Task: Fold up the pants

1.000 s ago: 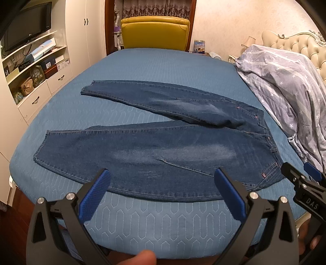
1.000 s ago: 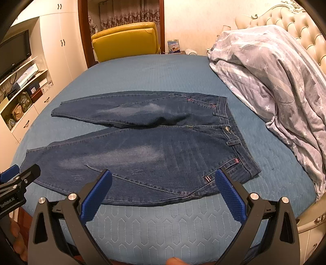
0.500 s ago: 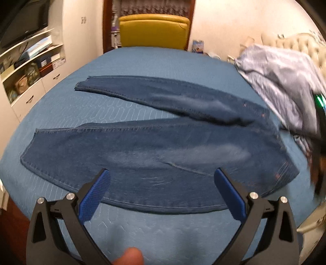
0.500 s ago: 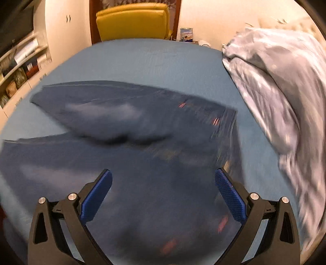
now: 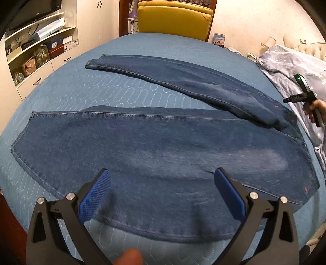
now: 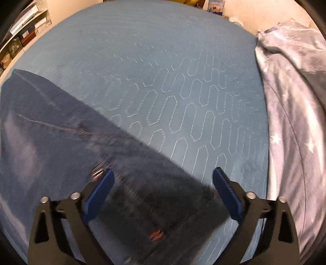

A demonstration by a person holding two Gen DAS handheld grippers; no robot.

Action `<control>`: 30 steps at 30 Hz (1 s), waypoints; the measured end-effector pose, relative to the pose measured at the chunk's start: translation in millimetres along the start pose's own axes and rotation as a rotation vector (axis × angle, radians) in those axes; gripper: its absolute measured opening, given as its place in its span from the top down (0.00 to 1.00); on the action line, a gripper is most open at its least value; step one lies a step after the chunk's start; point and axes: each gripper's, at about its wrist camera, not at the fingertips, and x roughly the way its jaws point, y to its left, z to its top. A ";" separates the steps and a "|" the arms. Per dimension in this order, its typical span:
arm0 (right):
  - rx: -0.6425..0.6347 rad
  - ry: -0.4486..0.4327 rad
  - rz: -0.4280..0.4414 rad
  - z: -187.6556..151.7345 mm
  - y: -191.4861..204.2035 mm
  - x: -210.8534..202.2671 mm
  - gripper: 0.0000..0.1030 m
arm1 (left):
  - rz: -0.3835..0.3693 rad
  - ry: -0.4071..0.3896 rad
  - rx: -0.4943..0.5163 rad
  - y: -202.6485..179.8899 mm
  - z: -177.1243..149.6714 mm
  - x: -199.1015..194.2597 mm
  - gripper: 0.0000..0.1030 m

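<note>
Pants (image 5: 163, 146), dark blue denim, spread flat on blue quilted bedspread (image 5: 122, 85); legs splayed apart, far leg angled toward back of bed, near leg along front edge. Grey star-print duvet (image 6: 295, 102) bunched at right side of bed. Yellow chair (image 5: 175, 18) beyond bed. Left gripper (image 5: 163, 191) above near leg, jaws wide, nothing held. Right gripper (image 6: 162, 189) above waistband end, jaws wide, empty; view motion-blurred
</note>
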 end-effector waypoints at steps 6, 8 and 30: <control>-0.029 0.048 0.059 11.1 -4.5 34.4 0.19 | 0.010 0.017 -0.015 10.6 -2.0 9.4 0.01; -0.012 0.061 0.092 12.4 -8.6 39.5 0.20 | 0.018 0.027 -0.028 18.5 -2.5 11.8 0.01; -0.071 -0.320 0.235 -114.3 47.5 -154.9 0.92 | 0.003 -0.052 -0.164 45.6 11.4 -47.5 0.01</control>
